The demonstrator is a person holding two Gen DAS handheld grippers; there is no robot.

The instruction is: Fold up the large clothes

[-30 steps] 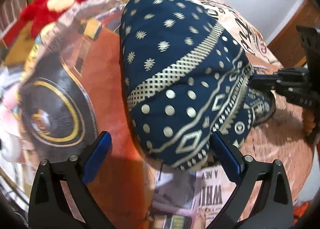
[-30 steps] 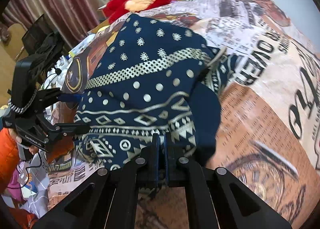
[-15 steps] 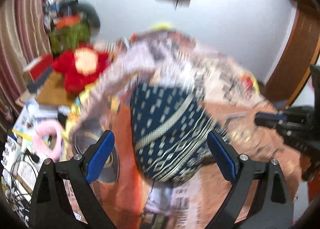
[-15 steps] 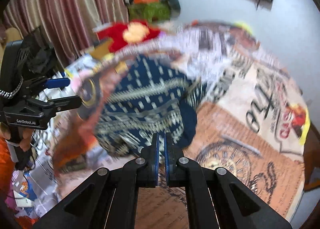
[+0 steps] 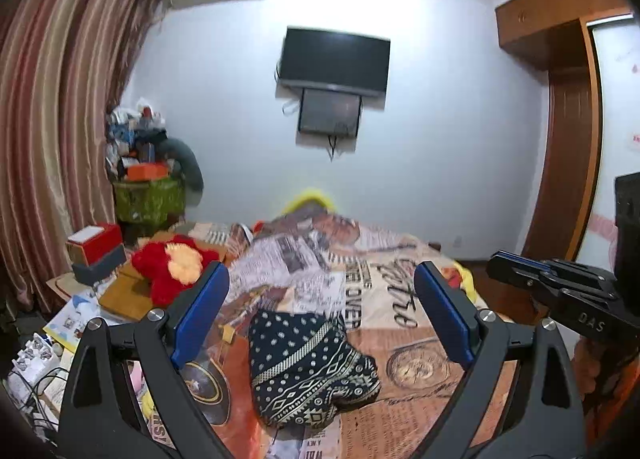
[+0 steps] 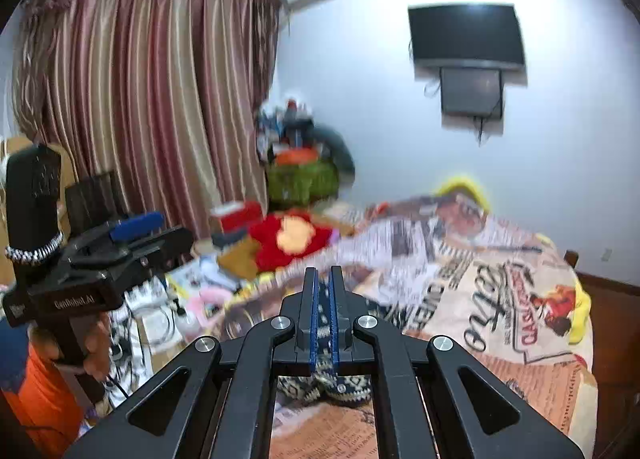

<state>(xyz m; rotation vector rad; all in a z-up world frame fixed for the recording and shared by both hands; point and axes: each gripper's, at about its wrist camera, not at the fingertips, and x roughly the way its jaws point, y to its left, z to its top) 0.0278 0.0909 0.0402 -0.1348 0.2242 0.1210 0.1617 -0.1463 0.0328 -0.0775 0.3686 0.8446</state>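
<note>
A navy garment with a cream pattern [image 5: 308, 367] lies folded in a compact bundle on the printed bedspread [image 5: 400, 299], well below both grippers. My left gripper [image 5: 322, 311] hangs above it, open, with nothing between its blue pads [image 5: 200, 311]. It also shows at the left of the right wrist view, where the left gripper [image 6: 160, 231] is held by a hand. My right gripper [image 6: 322, 279] is shut with nothing in it. Only a strip of the garment [image 6: 324, 387] shows beneath its arms. In the left wrist view the right gripper [image 5: 496, 265] reaches in from the right edge.
A red plush toy [image 5: 172, 267], boxes and loose clutter lie along the bed's left side. A green basket [image 5: 148, 199] piled with things stands by the striped curtain [image 5: 60, 139]. A television [image 5: 334, 61] hangs on the far wall, and a wooden wardrobe [image 5: 568, 179] stands at the right.
Both grippers have risen and drawn back from the garment and now point nearly level at the far wall. The garment stays folded on the bed, smaller in view.
</note>
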